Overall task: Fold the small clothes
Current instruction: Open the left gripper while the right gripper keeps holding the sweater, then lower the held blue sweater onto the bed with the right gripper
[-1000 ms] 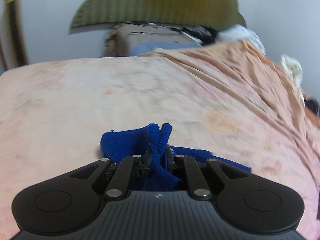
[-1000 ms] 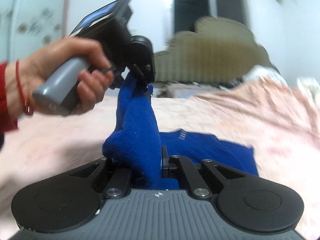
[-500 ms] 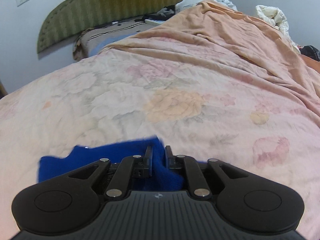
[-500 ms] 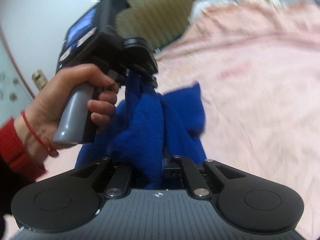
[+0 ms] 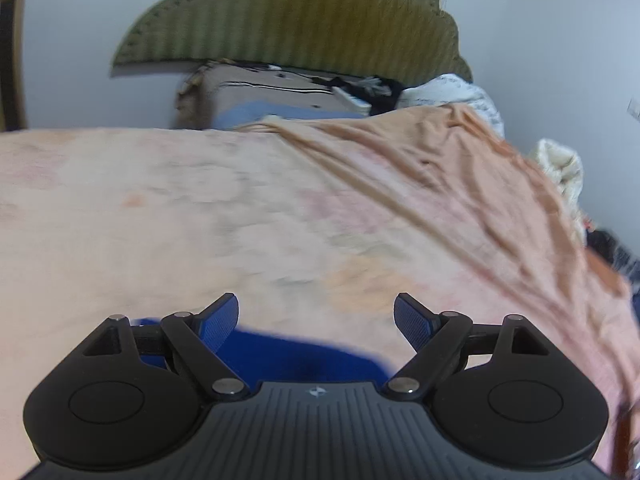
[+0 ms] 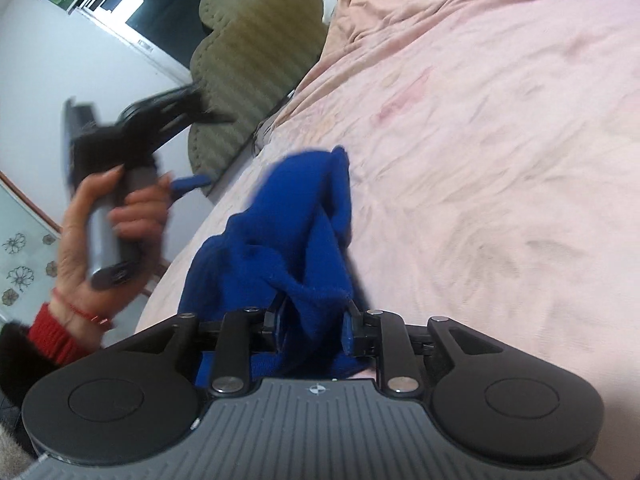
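A small blue knit garment (image 6: 288, 236) lies bunched on the pink floral bedspread (image 6: 500, 160). My right gripper (image 6: 314, 326) has its jaws partly apart with a fold of the garment between them. My left gripper (image 5: 316, 320) is wide open and empty, lifted above the garment (image 5: 304, 354), whose edge shows just under its fingers. In the right wrist view the left gripper (image 6: 160, 120) is held up to the left, clear of the cloth.
A green padded headboard (image 5: 288, 16) stands at the far end. Pillows and dark clothes (image 5: 372, 88) are piled by it. An orange sheet (image 5: 480, 184) is rumpled along the right side. A window (image 6: 152, 4) is at the upper left.
My left gripper has opened, let go of the blue garment and pulled up and away. My right gripper's jaws have parted from shut, with the cloth still between them.
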Tool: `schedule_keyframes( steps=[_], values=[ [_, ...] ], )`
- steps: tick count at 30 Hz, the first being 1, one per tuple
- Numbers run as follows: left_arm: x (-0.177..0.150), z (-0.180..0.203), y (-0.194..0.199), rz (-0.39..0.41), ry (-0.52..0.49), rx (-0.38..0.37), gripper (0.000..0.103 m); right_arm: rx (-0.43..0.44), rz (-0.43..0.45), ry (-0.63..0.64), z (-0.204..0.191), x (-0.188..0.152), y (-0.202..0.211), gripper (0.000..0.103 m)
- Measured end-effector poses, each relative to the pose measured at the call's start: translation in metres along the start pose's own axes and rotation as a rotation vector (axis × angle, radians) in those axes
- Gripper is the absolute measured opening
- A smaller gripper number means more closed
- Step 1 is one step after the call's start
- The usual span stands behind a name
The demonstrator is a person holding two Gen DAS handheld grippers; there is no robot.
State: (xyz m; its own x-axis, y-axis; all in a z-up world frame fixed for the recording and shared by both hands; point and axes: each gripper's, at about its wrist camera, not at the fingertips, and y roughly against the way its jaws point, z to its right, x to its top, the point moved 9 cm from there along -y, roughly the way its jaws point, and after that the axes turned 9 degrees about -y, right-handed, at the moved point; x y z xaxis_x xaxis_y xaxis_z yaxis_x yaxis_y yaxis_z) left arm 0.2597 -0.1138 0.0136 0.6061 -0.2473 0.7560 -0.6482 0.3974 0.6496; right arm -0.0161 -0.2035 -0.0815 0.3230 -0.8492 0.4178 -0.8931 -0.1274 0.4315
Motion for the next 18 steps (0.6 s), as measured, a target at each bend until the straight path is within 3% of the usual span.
schedule_keyframes(
  steps=[1, 3, 5, 9, 14, 18],
  values=[
    [-0.01, -0.008, 0.009, 0.001, -0.037, 0.023, 0.085, -0.017, 0.021, 0.004, 0.001, 0.004, 0.006, 0.047],
    [-0.039, -0.026, 0.027, -0.016, -0.117, 0.085, 0.086, -0.069, 0.091, 0.052, -0.001, 0.015, 0.015, 0.054],
    [-0.073, -0.04, 0.042, -0.045, -0.175, 0.11, 0.086, -0.08, 0.133, 0.094, -0.007, 0.027, 0.022, 0.054],
    [-0.132, -0.056, 0.072, -0.09, -0.149, 0.064, 0.086, -0.037, 0.06, 0.125, -0.016, 0.035, 0.009, 0.054],
    [-0.176, -0.052, 0.112, -0.065, -0.128, 0.014, 0.086, -0.035, -0.033, 0.25, -0.037, 0.016, -0.012, 0.055],
    [-0.194, -0.036, 0.142, 0.007, -0.266, 0.035, 0.086, -0.117, -0.041, 0.315, -0.039, 0.009, -0.02, 0.036]
  ],
)
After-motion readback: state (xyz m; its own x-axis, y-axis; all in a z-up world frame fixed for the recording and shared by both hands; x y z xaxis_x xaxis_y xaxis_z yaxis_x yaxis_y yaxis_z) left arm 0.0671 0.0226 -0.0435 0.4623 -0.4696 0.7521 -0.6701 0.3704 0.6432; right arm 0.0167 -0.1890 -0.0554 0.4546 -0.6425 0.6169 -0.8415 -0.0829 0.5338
